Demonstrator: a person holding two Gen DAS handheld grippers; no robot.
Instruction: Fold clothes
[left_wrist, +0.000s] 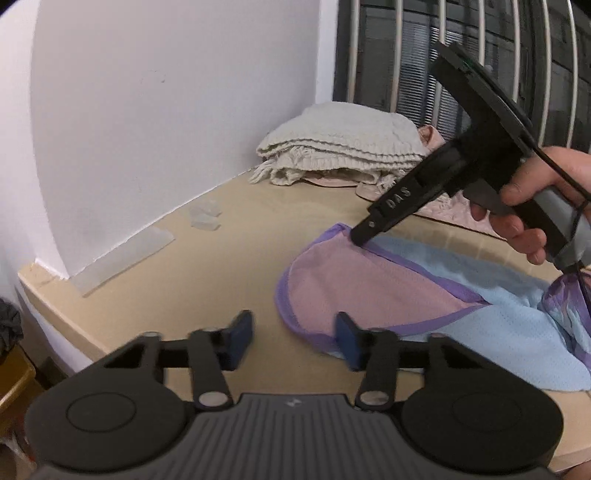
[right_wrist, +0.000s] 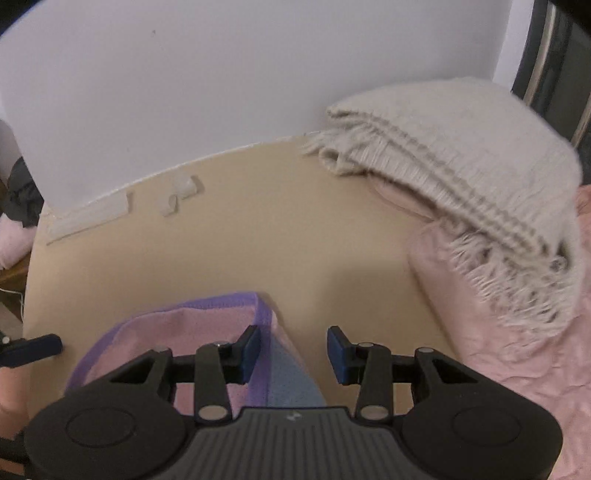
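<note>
A home, most likely a bedroom or laundry corner. Ahead of the left gripper (left_wrist: 293, 341) a plain beige desk (left_wrist: 184, 288) runs to a bare white wall (left_wrist: 166, 92), and beyond it to the right a barred window (left_wrist: 461, 55) looks onto a neighbouring building. Household textiles lie about: a folded cream knitted blanket (left_wrist: 340, 147) with fringe on pink bedding (right_wrist: 517, 350) ahead and right of the right gripper (right_wrist: 293, 356), and a pastel mesh garment (left_wrist: 388, 288) spread just under both.

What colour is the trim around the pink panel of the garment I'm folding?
Purple trim, edging the pink panel; clearest in the left wrist view.
</note>
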